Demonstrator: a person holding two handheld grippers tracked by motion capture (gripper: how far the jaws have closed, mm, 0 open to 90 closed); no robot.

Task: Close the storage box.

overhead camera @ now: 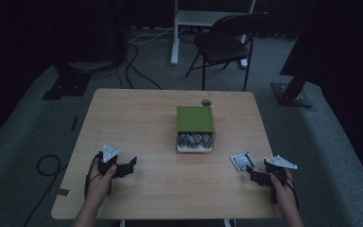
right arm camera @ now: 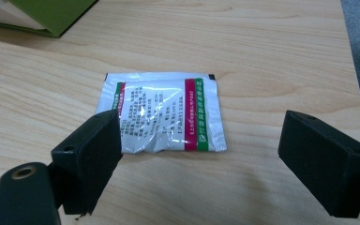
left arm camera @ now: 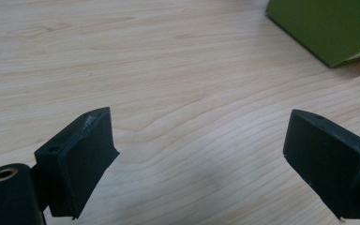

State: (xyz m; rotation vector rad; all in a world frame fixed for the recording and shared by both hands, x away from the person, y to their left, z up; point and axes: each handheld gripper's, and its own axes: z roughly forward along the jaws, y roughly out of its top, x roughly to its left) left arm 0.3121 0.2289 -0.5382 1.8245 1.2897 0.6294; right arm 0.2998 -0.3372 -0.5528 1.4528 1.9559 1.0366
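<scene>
**Mia:** What were the right tongs (right arm camera: 199, 159) doing?

**Ben:** Their two black jaws were spread wide apart. They held nothing. A small shiny packet (right arm camera: 161, 112) lay flat on the table just in front of them, in the space between the jaws.

**Mia:** What did the packet look like?

**Ben:** It was white, with a red stripe and a green stripe down its sides and tiny print in the middle. I could not read the words.

**Mia:** And the left tongs (left arm camera: 199, 164)?

**Ben:** Those jaws were spread wide too. Only bare wood was between them. From above, the left tongs (overhead camera: 123, 166) sat near the left front of the table (overhead camera: 142, 127), in the person's left hand (overhead camera: 99, 182).

**Mia:** Where was the packet on the table?

**Ben:** From above, the packet (overhead camera: 242, 160) was near the right front edge, just beside the right tongs (overhead camera: 255, 174).

**Mia:** Anything else?

**Ben:** A green box (overhead camera: 195, 127) sat in the middle, well apart from both tongs. Its near end was open, with silvery things inside. Behind the table stood a dark chair (overhead camera: 227, 40).
</scene>
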